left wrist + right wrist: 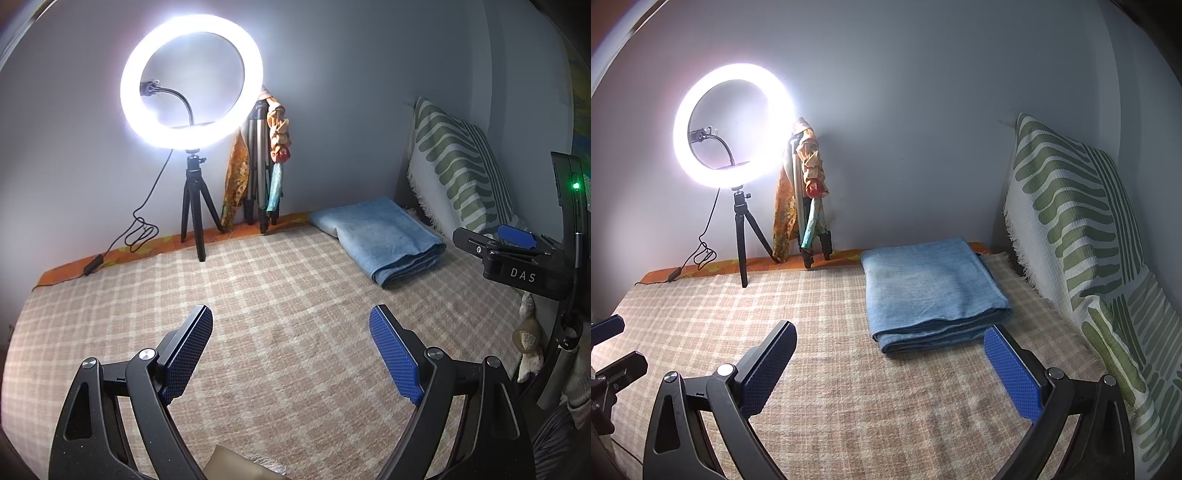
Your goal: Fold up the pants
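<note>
The blue denim pants (931, 291) lie folded in a flat rectangular stack on the checked bedspread (831, 387), at the far right near the wall; they also show in the left wrist view (380, 236). My right gripper (890, 336) is open and empty, just in front of the stack's near edge. My left gripper (291, 317) is open and empty over bare bedspread (277, 350), left of the pants. The right gripper's body (517, 258) shows at the right edge of the left wrist view.
A lit ring light on a small tripod (733, 127) stands at the far left with a trailing cable. A second tripod draped with cloths (807, 192) leans on the wall. A green-striped cushion (1082, 221) stands along the right side.
</note>
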`<state>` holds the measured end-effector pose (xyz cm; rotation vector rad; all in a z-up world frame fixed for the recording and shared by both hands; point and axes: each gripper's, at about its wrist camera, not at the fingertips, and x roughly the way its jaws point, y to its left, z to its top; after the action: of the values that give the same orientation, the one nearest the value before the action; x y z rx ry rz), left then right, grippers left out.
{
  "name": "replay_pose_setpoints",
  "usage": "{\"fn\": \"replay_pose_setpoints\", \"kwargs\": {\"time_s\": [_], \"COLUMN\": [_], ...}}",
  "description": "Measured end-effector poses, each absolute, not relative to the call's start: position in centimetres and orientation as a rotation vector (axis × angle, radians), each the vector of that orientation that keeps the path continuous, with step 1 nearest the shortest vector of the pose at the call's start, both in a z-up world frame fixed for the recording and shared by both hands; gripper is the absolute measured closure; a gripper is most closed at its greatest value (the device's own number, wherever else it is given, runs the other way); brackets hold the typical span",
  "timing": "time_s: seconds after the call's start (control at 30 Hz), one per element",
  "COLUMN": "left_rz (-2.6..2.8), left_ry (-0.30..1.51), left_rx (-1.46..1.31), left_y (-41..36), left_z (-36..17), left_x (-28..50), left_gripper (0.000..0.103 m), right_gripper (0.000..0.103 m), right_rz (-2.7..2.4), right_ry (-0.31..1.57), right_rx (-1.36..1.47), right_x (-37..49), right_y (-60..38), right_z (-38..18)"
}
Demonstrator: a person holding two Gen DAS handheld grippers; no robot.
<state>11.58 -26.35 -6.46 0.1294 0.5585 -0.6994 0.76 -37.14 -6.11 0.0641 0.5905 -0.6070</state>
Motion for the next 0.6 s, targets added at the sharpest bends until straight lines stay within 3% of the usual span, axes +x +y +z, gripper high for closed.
{"fn": "replay_pose_setpoints", "kwargs": {"time_s": [0.6], "left_rz": [-0.695], "left_ry": [0.558], "left_rx": [0.129], "left_y": [-26.54], "left_z": [-6.46], "left_x": [11.39], "left_gripper": [0.016], "right_gripper": [0.0], "right_rz": [-0.607], "right_ry": [0.59], "right_rx": [0.074], "right_x": [0.57], "right_y": [-36.81], "right_z": [-6.22]}}
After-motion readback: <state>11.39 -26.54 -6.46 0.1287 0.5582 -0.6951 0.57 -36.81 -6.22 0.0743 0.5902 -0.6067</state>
